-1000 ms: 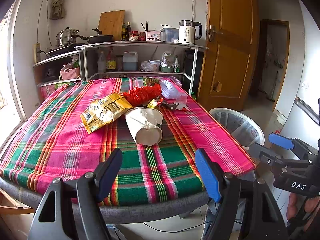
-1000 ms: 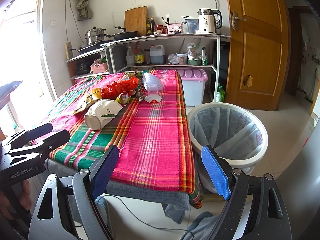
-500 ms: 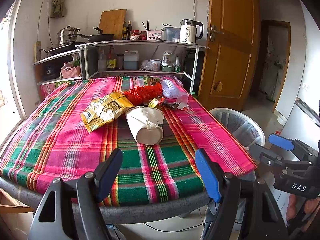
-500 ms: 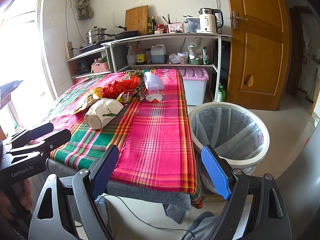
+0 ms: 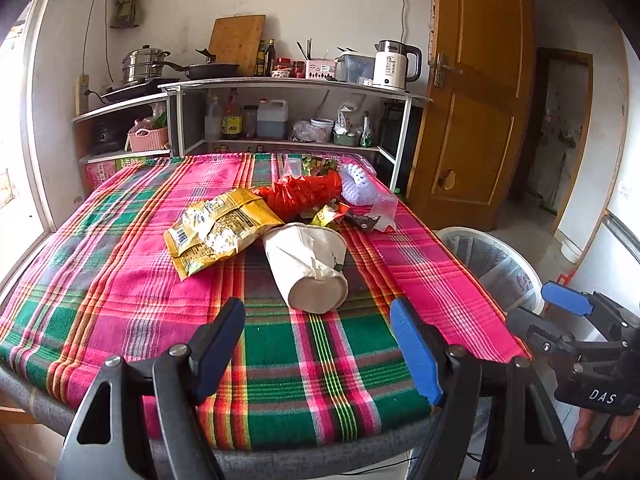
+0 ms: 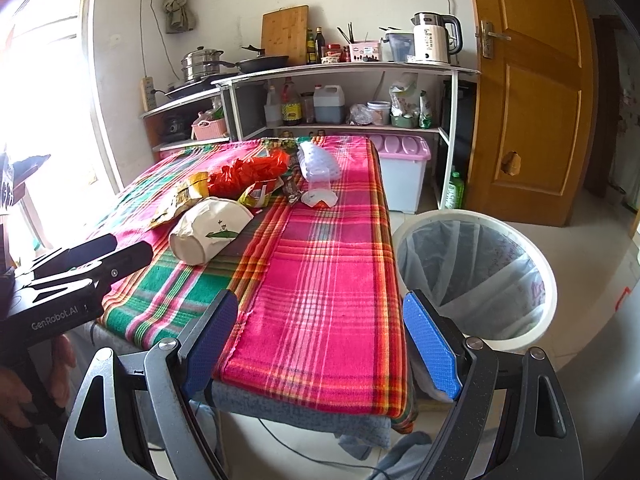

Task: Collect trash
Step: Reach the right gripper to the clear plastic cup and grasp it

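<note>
A crumpled paper cup (image 5: pixel 307 270) is seen lying on its side mid-table (image 5: pixel 120 280), long axis running near to far, base toward the near edge. Both the left tongs (image 5: pixel 318 344) and right tongs (image 6: pixel 320 340) are held wide and empty.

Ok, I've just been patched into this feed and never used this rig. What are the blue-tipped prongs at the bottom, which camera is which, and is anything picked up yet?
Those prongs are two handheld grippers, one in each of a person's hands, each with a camera looking along its fingers. One picture comes from the left gripper, the other from the right gripper. Both are open and hold nothing. On the plaid tablecloth lie a tipped paper cup, a yellow snack bag, a red plastic bag and small wrappers. A lined white trash bin stands on the floor beside the table.
</note>
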Tool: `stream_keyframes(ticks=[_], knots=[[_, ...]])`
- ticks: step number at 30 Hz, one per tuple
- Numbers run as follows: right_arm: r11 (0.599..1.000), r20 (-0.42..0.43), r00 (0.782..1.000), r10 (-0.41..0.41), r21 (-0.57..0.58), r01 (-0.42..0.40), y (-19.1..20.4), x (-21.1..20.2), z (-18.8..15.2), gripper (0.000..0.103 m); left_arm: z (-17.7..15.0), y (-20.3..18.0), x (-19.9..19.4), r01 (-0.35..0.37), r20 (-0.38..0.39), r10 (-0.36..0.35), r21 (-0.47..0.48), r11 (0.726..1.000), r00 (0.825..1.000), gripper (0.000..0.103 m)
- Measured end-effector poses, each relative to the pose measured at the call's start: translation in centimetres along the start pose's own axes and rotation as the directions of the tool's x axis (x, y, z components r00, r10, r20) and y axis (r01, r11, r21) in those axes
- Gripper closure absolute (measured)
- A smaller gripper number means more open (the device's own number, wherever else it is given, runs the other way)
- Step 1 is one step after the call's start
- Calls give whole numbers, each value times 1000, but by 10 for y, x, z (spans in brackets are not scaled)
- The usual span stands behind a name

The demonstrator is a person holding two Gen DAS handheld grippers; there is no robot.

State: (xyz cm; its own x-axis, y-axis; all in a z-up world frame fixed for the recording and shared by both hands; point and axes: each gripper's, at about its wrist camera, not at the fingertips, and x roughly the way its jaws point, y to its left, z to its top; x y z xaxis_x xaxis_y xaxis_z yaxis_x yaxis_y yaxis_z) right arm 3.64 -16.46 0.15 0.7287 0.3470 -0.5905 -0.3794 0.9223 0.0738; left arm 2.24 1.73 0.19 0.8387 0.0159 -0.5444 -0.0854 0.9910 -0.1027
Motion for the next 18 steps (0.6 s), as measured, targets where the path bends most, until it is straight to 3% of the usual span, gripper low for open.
stream_keyframes(ticks=[6, 18], knots=[[999, -15, 999, 31, -28, -31, 1, 19, 13, 18, 14, 10, 23, -27, -24, 26, -20, 999, 999, 26], [996, -20, 998, 57, -74, -58, -3, 57, 59, 18, 32, 13, 70, 8, -98, -15, -69, 998, 995, 26]])
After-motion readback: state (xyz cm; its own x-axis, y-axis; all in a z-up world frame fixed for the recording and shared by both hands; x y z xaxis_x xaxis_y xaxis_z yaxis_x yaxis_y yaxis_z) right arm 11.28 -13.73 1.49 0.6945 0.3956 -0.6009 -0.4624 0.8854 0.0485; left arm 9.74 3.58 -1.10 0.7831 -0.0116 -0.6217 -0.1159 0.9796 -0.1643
